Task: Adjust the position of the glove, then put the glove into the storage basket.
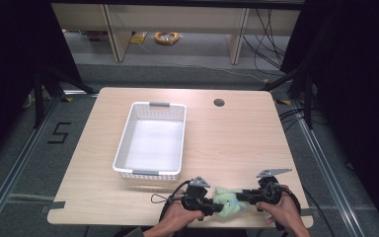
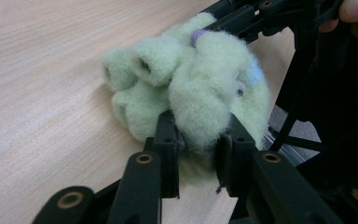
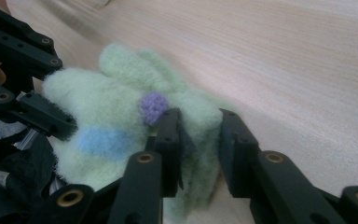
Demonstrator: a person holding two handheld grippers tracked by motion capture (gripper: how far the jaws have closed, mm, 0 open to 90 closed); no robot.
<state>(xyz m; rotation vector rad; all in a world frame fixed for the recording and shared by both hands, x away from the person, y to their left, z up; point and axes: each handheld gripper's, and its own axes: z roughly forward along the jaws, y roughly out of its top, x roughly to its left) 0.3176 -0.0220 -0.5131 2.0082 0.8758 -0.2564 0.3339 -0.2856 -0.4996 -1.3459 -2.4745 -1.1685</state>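
Item 1: fuzzy glove (image 1: 227, 201), pale green fleece with a light blue stripe and a small purple dot; lies bunched at the near edge of my desk (image 1: 227, 138), right of centre, held between my two tools. In the left gripper view its fingers curl into short tubes (image 2: 144, 60).

Item 2: my left hand-held gripper (image 1: 211, 206), black, two jaws. Jaws clamped on a fold of the fuzzy glove (image 2: 200, 107); the fleece bulges up between them.

Item 3: my right hand-held gripper (image 1: 238, 196), black, grey three-cornered plate on top. Jaws closed on the fuzzy glove (image 3: 121, 126) near its purple dot (image 3: 154, 106), fleece pinched between the pads. The two tools point at each other, tips near, the glove bridging them.

Item 4: basket (image 1: 123, 148), white plastic, perforated walls, grey grips at both short ends; stands on the desk left of centre, well apart from the glove, nothing seen inside.

Item 5: desk, light wood grain, with a round cable hole (image 1: 219, 102) near the far edge.

Item 6: coil of yellow cable (image 1: 167, 37) on the floor beyond the desk.
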